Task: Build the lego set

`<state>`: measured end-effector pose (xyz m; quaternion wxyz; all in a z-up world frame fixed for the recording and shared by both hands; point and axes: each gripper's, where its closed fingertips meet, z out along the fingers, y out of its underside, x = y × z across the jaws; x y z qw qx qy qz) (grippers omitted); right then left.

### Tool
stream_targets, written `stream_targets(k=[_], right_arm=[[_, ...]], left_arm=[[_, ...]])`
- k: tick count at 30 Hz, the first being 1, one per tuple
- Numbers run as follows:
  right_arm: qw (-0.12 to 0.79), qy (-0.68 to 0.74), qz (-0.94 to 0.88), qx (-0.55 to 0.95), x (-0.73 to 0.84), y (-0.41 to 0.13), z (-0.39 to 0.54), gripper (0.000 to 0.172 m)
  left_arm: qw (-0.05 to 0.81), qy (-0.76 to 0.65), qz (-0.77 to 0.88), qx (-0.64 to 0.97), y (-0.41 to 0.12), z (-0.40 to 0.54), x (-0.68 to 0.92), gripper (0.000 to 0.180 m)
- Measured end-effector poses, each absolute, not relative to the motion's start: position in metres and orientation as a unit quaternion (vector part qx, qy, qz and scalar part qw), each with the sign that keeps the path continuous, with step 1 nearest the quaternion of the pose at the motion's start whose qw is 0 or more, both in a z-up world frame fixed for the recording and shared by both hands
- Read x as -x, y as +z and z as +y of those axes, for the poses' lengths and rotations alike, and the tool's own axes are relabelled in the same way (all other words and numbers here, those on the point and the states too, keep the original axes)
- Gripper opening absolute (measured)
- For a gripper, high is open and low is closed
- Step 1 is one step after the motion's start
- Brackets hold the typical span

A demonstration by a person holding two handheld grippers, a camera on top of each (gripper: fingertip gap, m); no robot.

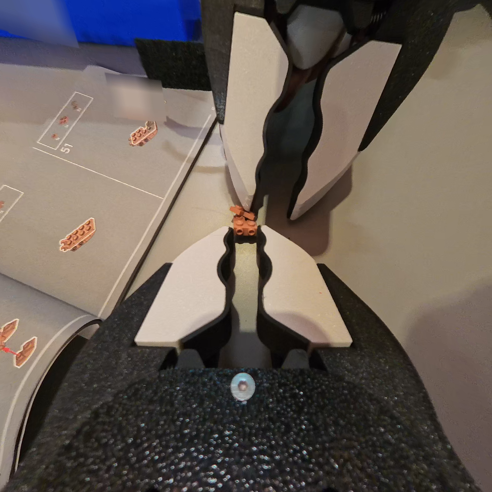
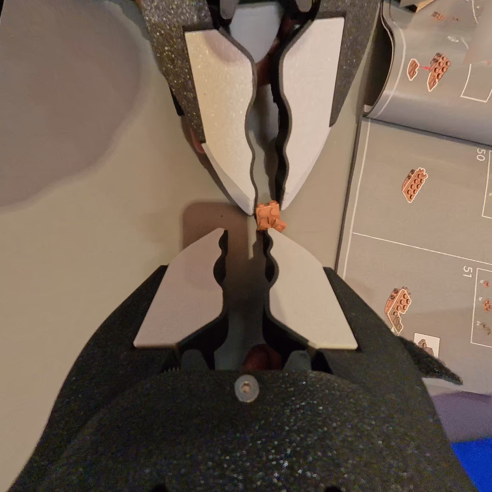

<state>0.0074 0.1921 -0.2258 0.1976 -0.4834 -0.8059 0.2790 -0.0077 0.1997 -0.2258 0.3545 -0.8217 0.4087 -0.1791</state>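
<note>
- While both grippers meet tip to tip over the beige table [image 1: 399, 213], the left gripper [image 1: 245, 233] is clenched on a small orange-brown studded brick [image 1: 245, 231], both pads pressed on its sides, side studs facing the camera.
- A small flat orange-brown piece [image 1: 243, 211] sits tilted on top of that brick, touching it.
- Right gripper [image 2: 246, 234] jaws stand apart, nothing between them. Only its right fingertip [image 2: 274, 235] touches the flat piece [image 2: 279, 225]; its left fingertip is clear of everything.
- The left wrist view confirms it: one right-gripper tip is at the flat piece, the other is well off to the side.
- The brick is held clear above the table, with a shadow beneath it.
- Open grey instruction booklet [image 1: 93, 186] lies flat just beside the grippers. It has printed step numbers, white boxed parts lists and diagrams of orange-brown studded assemblies; no brand mark is legible.
- Black hook-and-loop patch [image 1: 173, 64] and a blue surface [image 1: 127, 18] lie beyond the booklet.
</note>
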Motion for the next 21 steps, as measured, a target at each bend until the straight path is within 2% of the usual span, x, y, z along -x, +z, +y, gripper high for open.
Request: stream_targets(k=[21], right_arm=[[0.195,0.293,-0.799,0.487,-0.0078,-0.2218,0.1936,0.026]], left_arm=[[0.351,-0.170,0.410,0.825,-0.2281,0.1988,0.0093,0.016]])
